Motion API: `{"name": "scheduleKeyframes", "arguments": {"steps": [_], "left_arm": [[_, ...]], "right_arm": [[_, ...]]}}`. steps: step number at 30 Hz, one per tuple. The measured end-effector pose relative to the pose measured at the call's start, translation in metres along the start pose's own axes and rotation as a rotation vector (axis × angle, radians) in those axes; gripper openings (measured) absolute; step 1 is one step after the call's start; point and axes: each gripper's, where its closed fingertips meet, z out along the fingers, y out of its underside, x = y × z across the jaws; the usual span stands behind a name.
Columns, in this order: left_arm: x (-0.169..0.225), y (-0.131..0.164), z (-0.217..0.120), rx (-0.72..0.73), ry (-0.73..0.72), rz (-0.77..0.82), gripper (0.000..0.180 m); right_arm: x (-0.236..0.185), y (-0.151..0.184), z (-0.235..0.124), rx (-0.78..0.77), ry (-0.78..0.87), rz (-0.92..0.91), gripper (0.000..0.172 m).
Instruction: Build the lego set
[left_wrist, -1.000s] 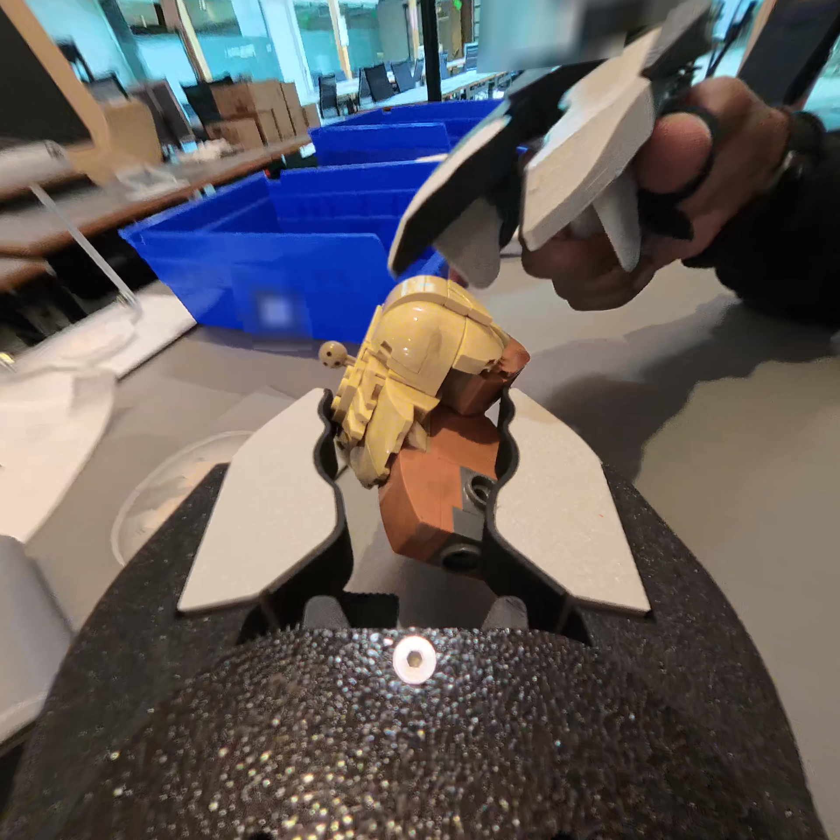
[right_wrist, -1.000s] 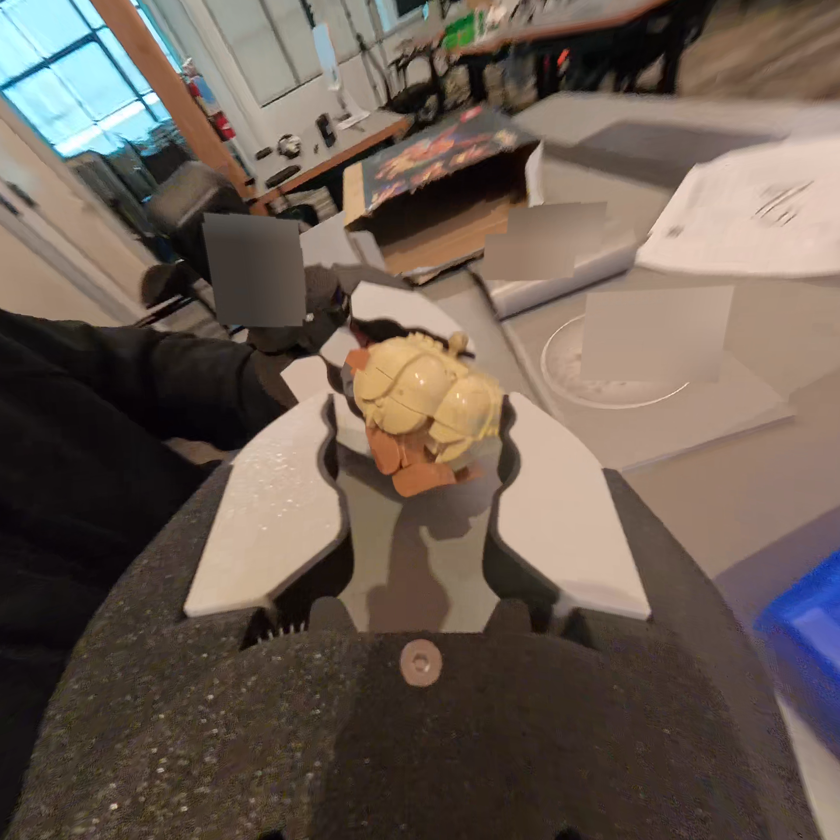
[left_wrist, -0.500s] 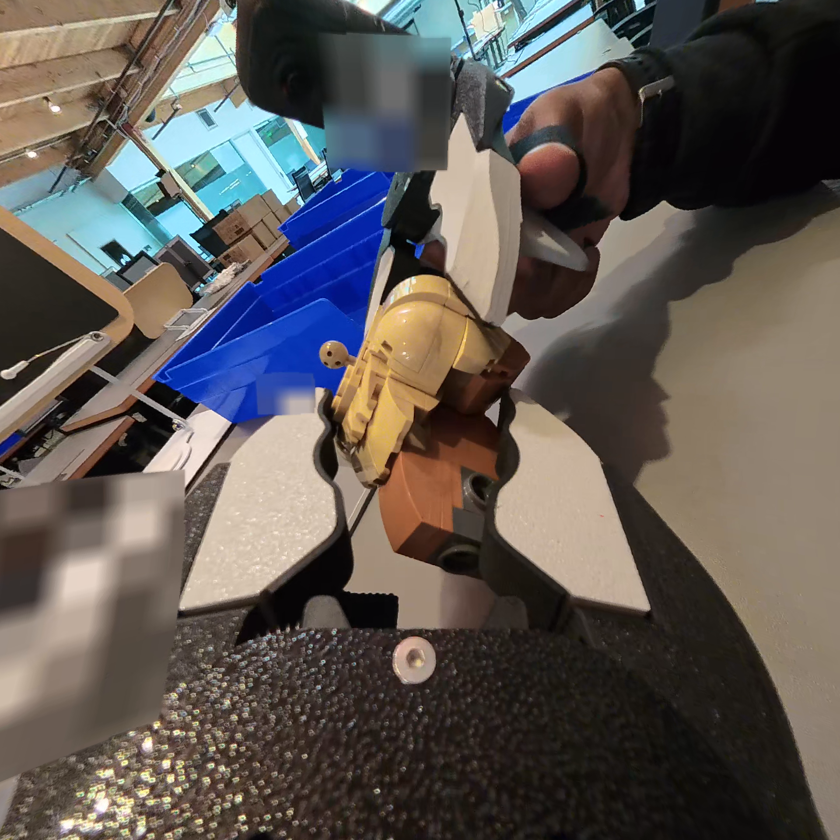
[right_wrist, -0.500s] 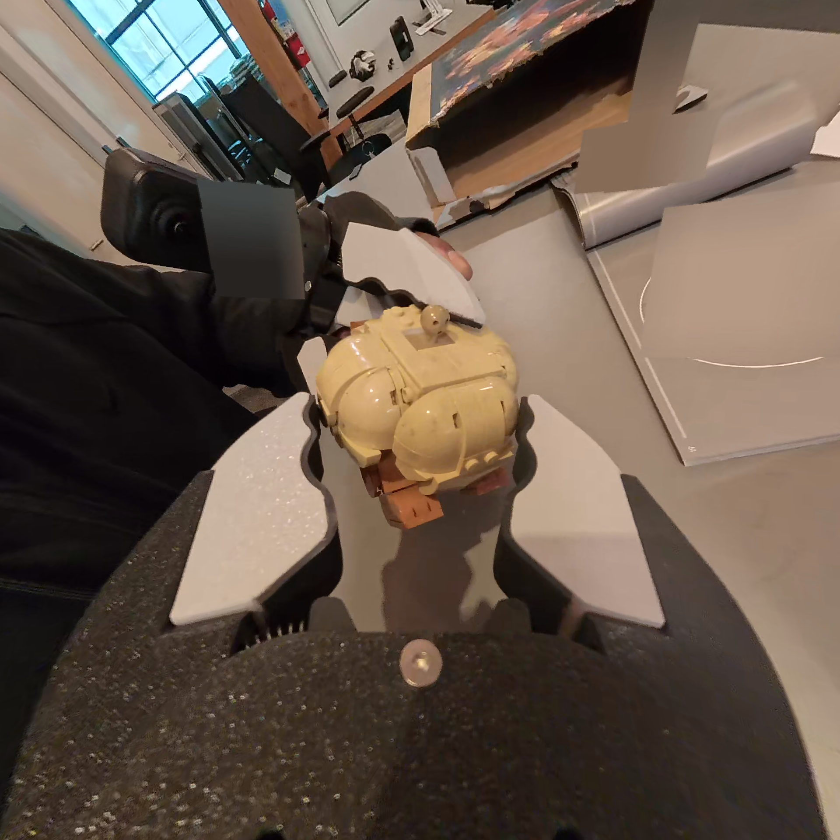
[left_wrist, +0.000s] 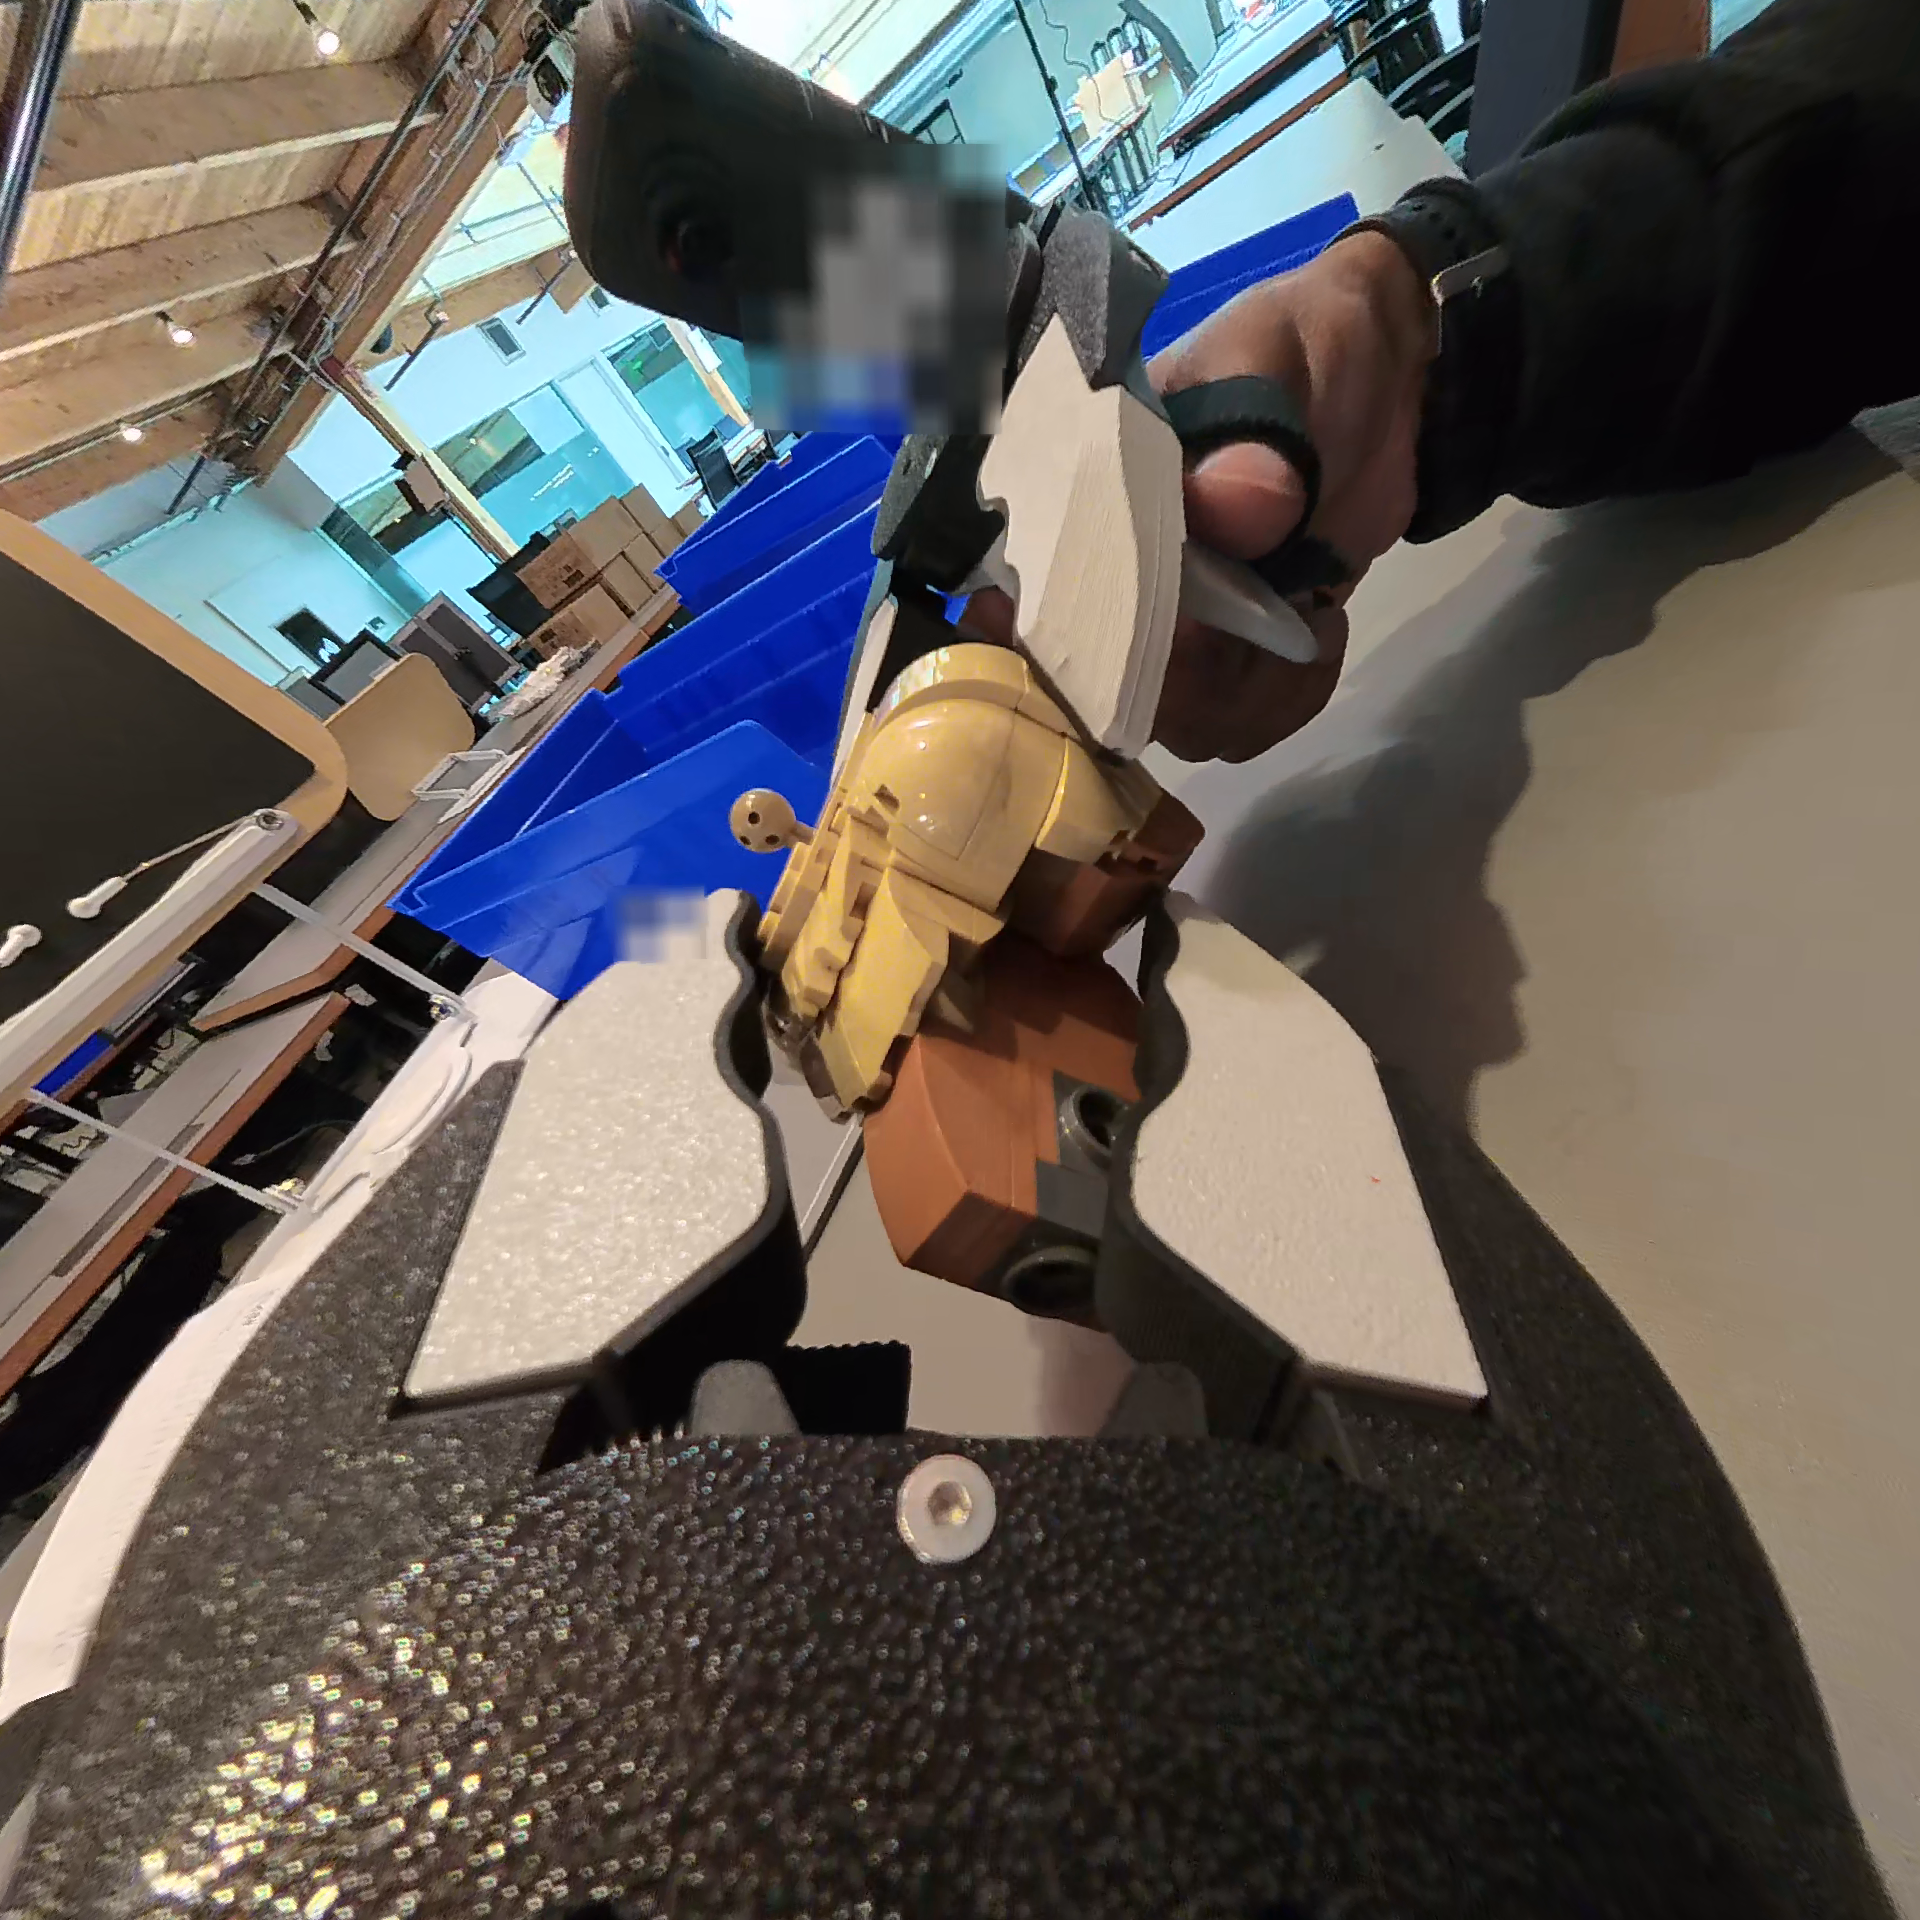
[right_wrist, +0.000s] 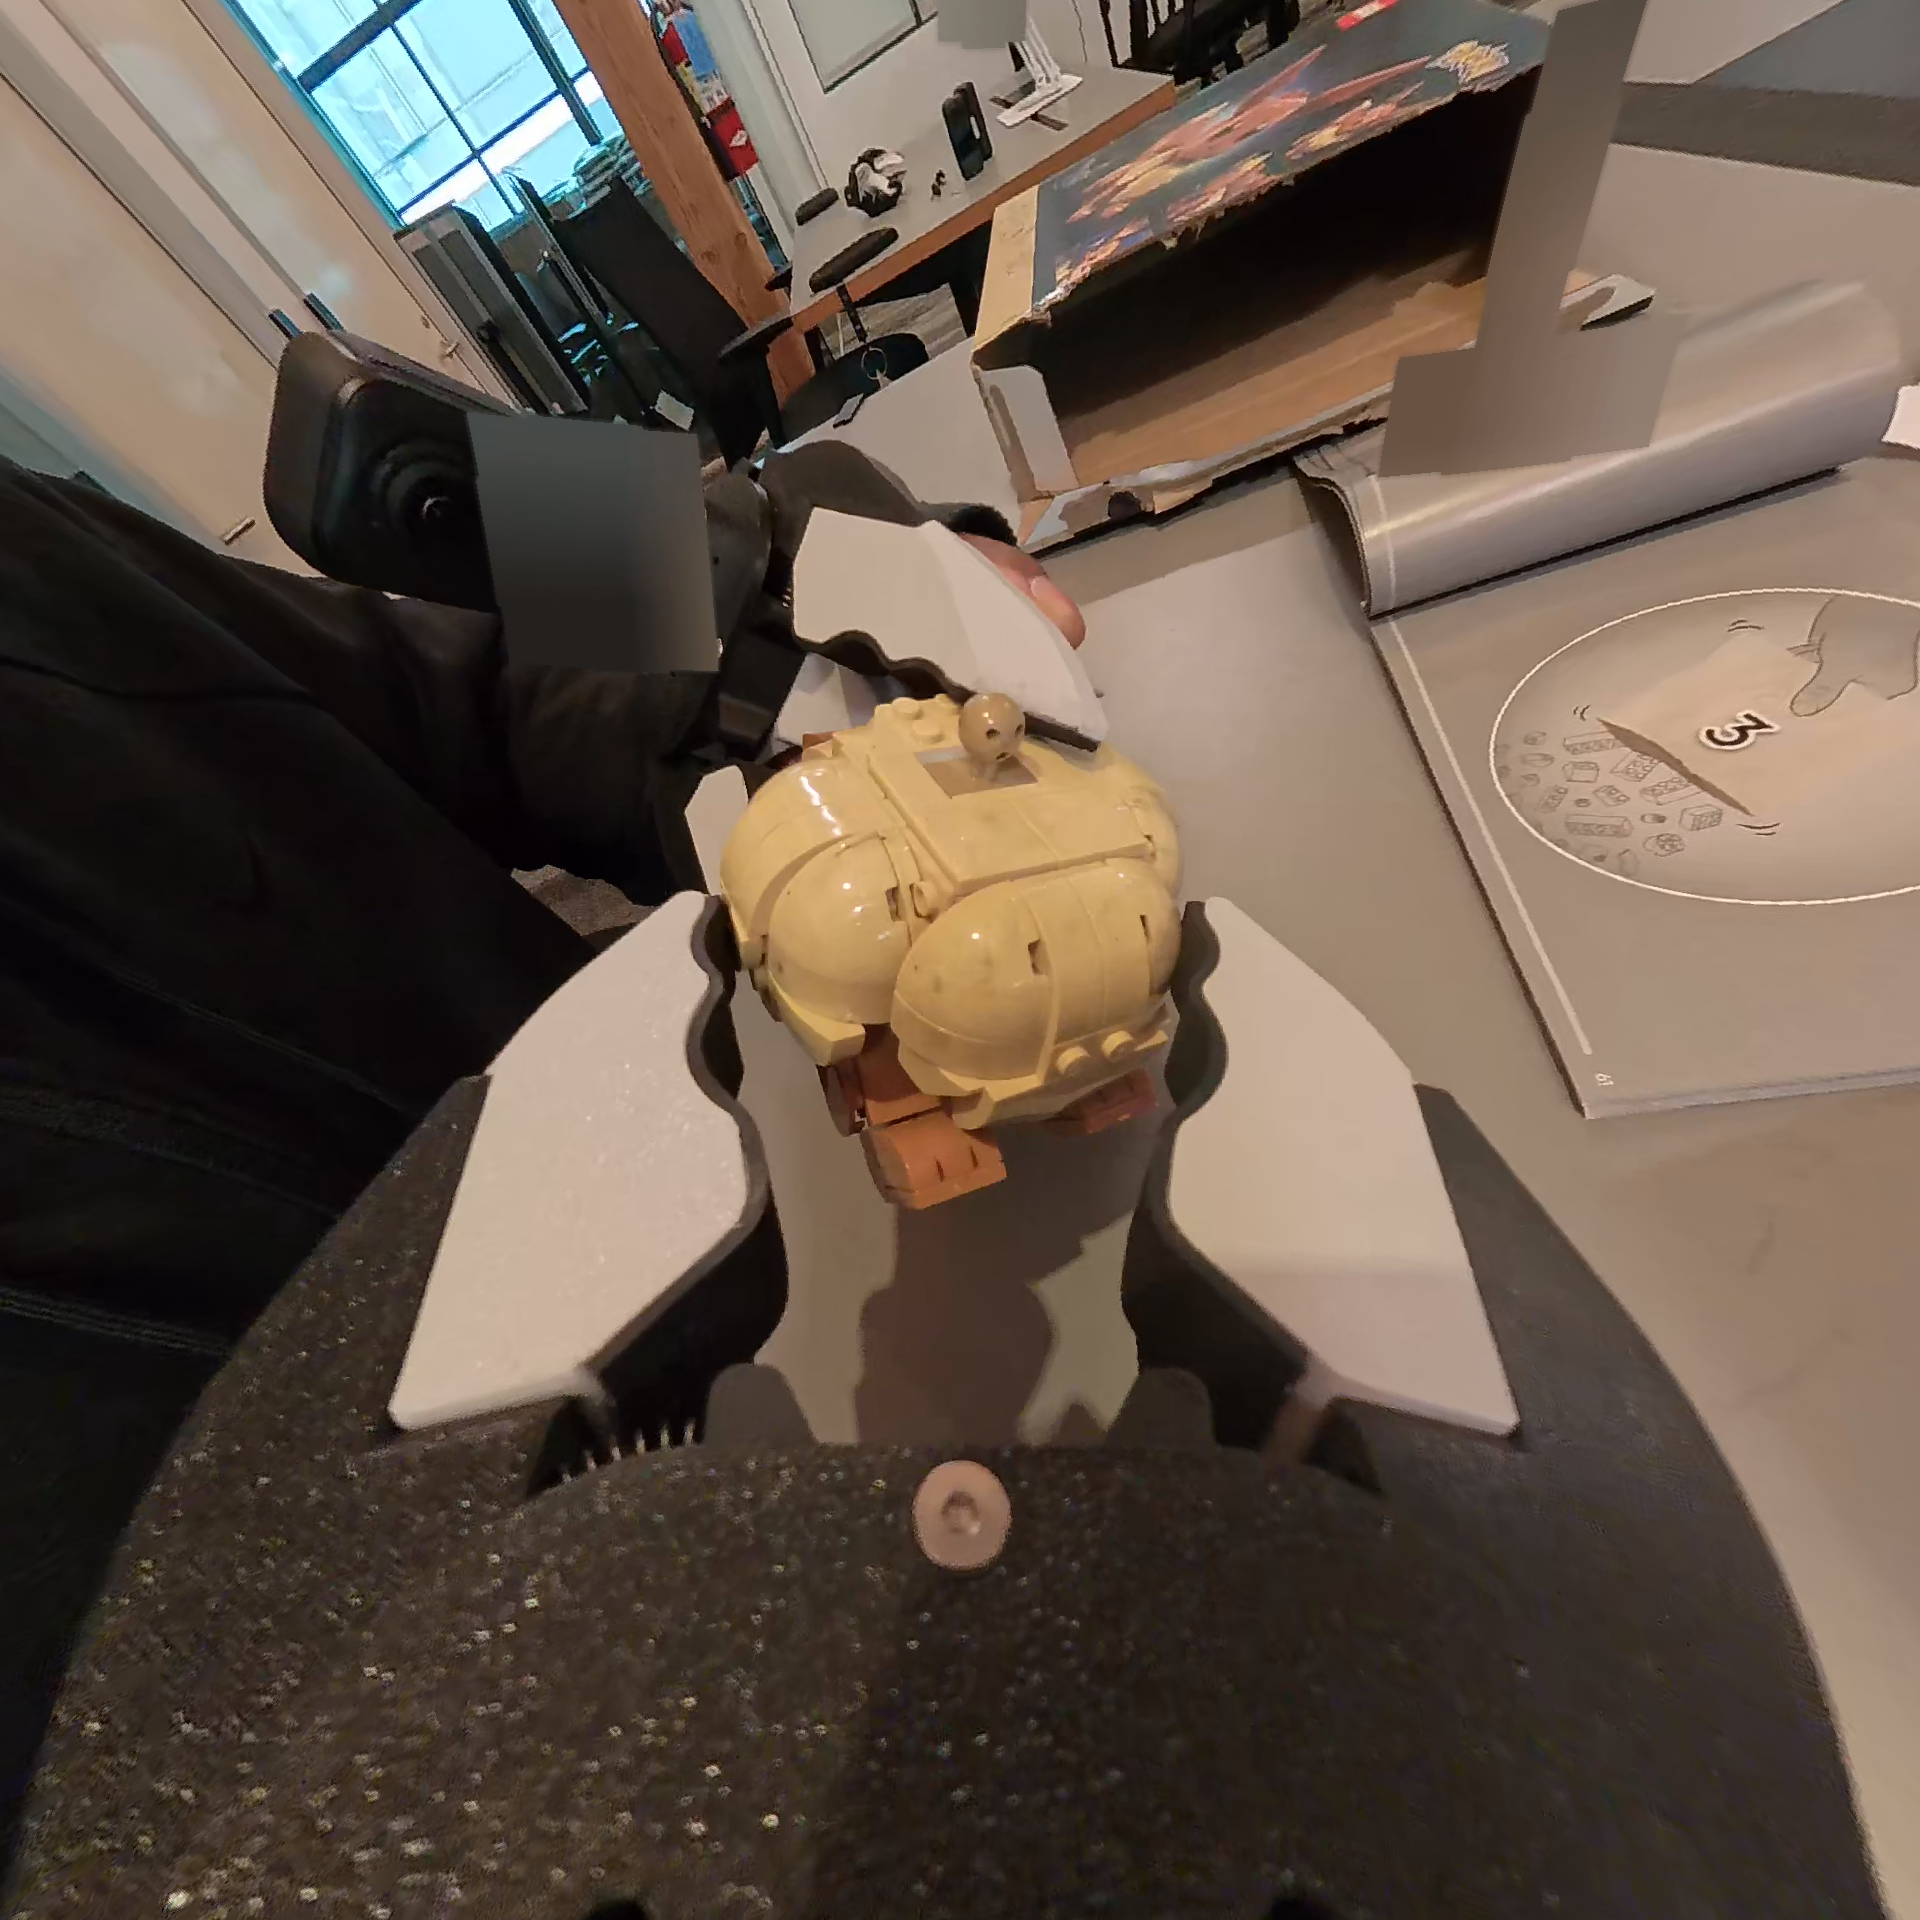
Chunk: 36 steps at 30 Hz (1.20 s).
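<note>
Since half a second earlier, little had shifted: our right gripper (right_wrist: 956, 956) stayed spread around the tan dome of the brick model (right_wrist: 951, 925) at mid-frame (pads looked just clear of it). Our left gripper (left_wrist: 951, 987) clamped the model's (left_wrist: 935, 935) brown base above the grey table (left_wrist: 1662, 935).

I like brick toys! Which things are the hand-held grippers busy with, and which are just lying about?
Busy with: tan and brown brick model, clamped in the left hand-held gripper; right hand-held gripper open around its tan top.

Lying about: blue bins, torn cardboard box, open booklet on the grey table.
</note>
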Motion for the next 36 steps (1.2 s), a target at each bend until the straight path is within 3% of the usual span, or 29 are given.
{"name": "scheduleKeyframes", "arguments": {"steps": [6, 11, 36], "left_arm": [[0.0, 0.001, 0.002, -0.005, 0.002, 0.002, 0.068], [-0.001, -0.009, -0.001, 0.057, -0.013, 0.018, 0.068], [-0.005, -0.001, 0.001, 0.006, -0.039, -0.002, 0.068]], "right_arm": [[0.001, -0.001, -0.002, 0.01, -0.011, 0.027, 0.082], [-0.008, -0.014, -0.014, 0.132, -0.178, 0.175, 0.088], [-0.001, 0.0, -0.004, 0.084, -0.125, 0.173, 0.079]]}}
